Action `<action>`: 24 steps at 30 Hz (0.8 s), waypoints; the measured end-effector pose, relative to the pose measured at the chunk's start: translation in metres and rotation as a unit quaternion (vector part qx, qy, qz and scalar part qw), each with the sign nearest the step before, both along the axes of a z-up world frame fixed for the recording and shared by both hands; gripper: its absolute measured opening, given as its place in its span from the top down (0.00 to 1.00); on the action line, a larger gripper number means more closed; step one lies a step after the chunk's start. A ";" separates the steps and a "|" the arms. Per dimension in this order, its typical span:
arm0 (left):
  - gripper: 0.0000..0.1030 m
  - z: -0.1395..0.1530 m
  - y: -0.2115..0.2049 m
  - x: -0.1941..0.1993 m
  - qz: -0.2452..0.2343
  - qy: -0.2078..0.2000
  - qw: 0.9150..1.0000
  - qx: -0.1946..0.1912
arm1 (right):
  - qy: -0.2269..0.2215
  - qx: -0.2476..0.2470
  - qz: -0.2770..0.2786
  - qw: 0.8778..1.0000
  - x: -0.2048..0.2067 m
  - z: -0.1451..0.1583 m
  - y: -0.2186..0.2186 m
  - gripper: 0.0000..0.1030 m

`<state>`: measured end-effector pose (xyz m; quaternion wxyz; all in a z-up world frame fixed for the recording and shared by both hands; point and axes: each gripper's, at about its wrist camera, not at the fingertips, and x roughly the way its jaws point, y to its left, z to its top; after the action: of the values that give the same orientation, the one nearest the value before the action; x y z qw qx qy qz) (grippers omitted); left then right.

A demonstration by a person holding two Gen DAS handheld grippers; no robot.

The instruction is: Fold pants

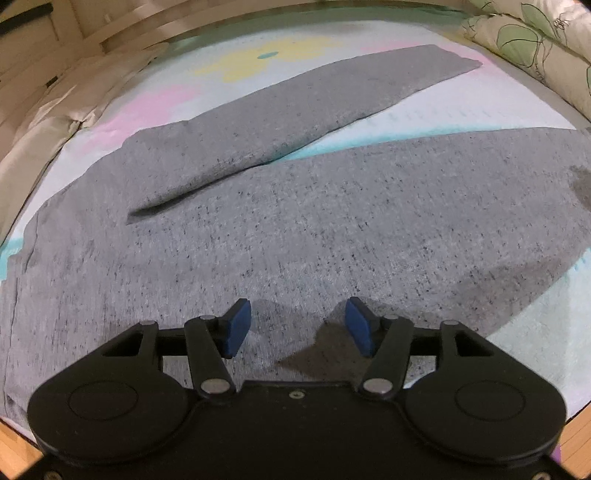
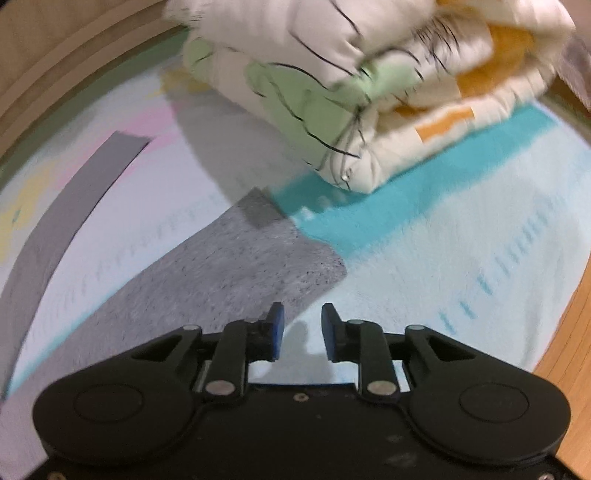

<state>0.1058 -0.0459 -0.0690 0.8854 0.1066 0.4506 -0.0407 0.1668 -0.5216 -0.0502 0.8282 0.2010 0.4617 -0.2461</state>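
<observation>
Grey speckled pants [image 1: 295, 221] lie spread flat on a pastel bed sheet [image 1: 155, 107], the two legs splayed apart toward the far right. My left gripper [image 1: 297, 325] is open and empty, hovering over the near side of the pants by the upper leg area. In the right wrist view the nearer leg's hem end [image 2: 258, 258] lies just ahead, and the other leg [image 2: 74, 195] runs along the left. My right gripper [image 2: 303, 328] is open and empty, just above the sheet at the near leg's edge. This view is motion-blurred.
A folded cream duvet [image 2: 351, 92] with green and orange print lies on the bed beyond the leg hems; it also shows in the left wrist view [image 1: 535, 40]. A wooden bed frame [image 1: 74, 26] runs along the far side. Wooden floor [image 2: 569, 350] lies right of the bed.
</observation>
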 end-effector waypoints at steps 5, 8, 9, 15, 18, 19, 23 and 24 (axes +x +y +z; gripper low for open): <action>0.39 0.000 0.000 0.001 0.006 0.000 1.000 -0.006 | -0.011 0.024 -0.032 0.999 0.010 -0.025 -0.009 0.73; 0.38 0.000 0.001 0.003 0.009 -0.002 1.000 -0.007 | -0.023 0.031 -0.040 0.998 0.016 -0.032 -0.008 0.71; 0.38 -0.001 0.001 0.004 0.011 -0.002 1.000 -0.009 | -0.027 0.032 -0.043 0.998 0.017 -0.033 -0.008 0.70; 0.39 0.000 0.000 0.004 0.010 -0.004 1.000 -0.007 | -0.012 -0.021 -0.015 1.000 0.023 -0.036 0.004 0.93; 0.39 0.000 0.001 0.004 0.012 -0.004 1.000 -0.012 | 0.002 -0.101 0.028 0.995 0.025 -0.027 0.021 0.96; 0.39 0.000 0.001 0.004 0.012 -0.005 1.000 -0.012 | 0.005 -0.110 0.027 0.994 0.024 -0.024 0.023 0.96; 0.41 0.003 0.000 0.003 -0.001 -0.007 1.000 -0.002 | 0.064 -0.095 -0.008 0.993 0.033 -0.042 0.017 0.94; 0.43 0.006 0.001 0.003 0.000 -0.008 1.000 -0.001 | 0.063 -0.118 -0.016 0.991 0.034 -0.040 0.021 0.88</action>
<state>0.1093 -0.0454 -0.0629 0.8888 0.1064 0.4439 -0.0400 0.2007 -0.5003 -0.0901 0.8111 0.0931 0.4776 -0.3245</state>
